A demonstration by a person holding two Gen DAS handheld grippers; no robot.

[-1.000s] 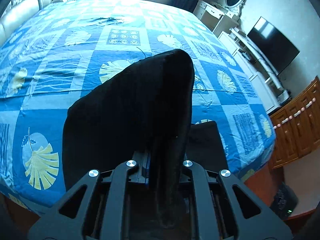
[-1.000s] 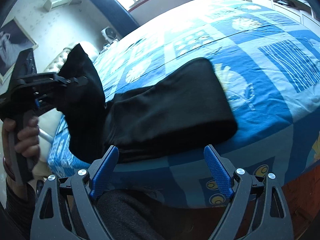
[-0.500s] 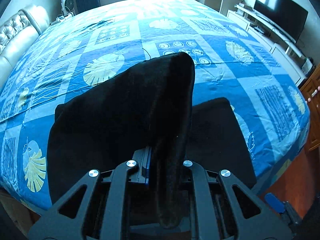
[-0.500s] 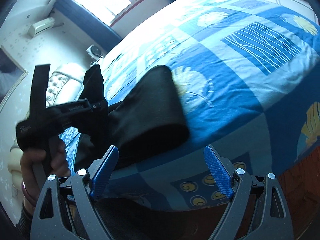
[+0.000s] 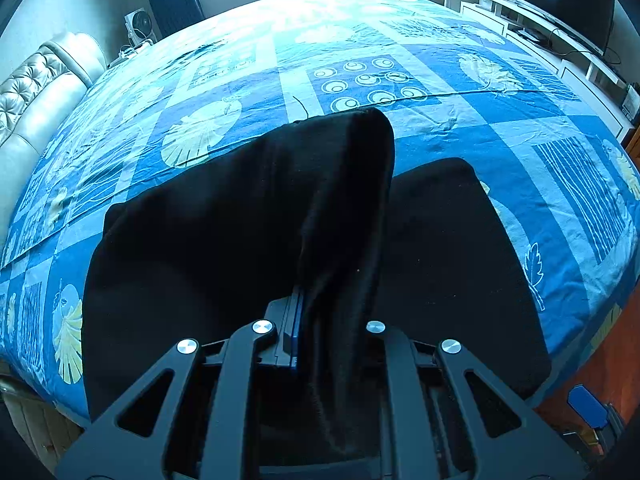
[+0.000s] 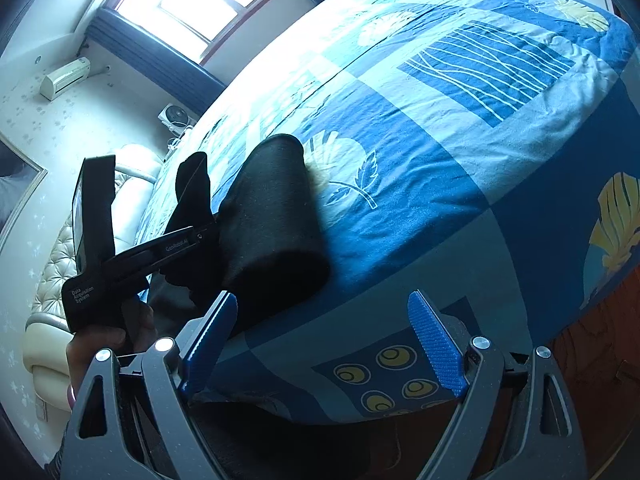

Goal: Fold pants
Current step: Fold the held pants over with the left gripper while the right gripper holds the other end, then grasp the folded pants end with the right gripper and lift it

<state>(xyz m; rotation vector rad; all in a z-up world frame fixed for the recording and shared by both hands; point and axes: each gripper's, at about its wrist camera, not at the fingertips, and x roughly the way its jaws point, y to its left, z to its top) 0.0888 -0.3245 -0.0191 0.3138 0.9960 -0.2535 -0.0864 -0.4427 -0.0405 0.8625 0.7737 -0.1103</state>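
Black pants point(image 5: 224, 248) lie near the front edge of a blue patterned bed point(image 5: 360, 40). My left gripper point(image 5: 320, 320) is shut on one end of the pants and holds it lifted, so the cloth drapes forward over the fingers. A flat folded part point(image 5: 448, 240) lies to the right on the bed. In the right wrist view the pants point(image 6: 276, 216) lie at the left, with the left gripper point(image 6: 200, 236) holding the raised end. My right gripper point(image 6: 324, 340) is open and empty, at the bed's front edge, to the right of the pants.
A padded cream headboard point(image 5: 36, 92) is at the left. A TV point(image 5: 560, 4) on a white cabinet stands at the right of the bed. A window point(image 6: 200, 0) and a fan point(image 6: 176, 114) are at the far wall. Wooden floor point(image 5: 592, 360) shows below the bed edge.
My left gripper has carried the held end of the pants to the right, over the flat part. My right gripper has moved away to the right, still open.
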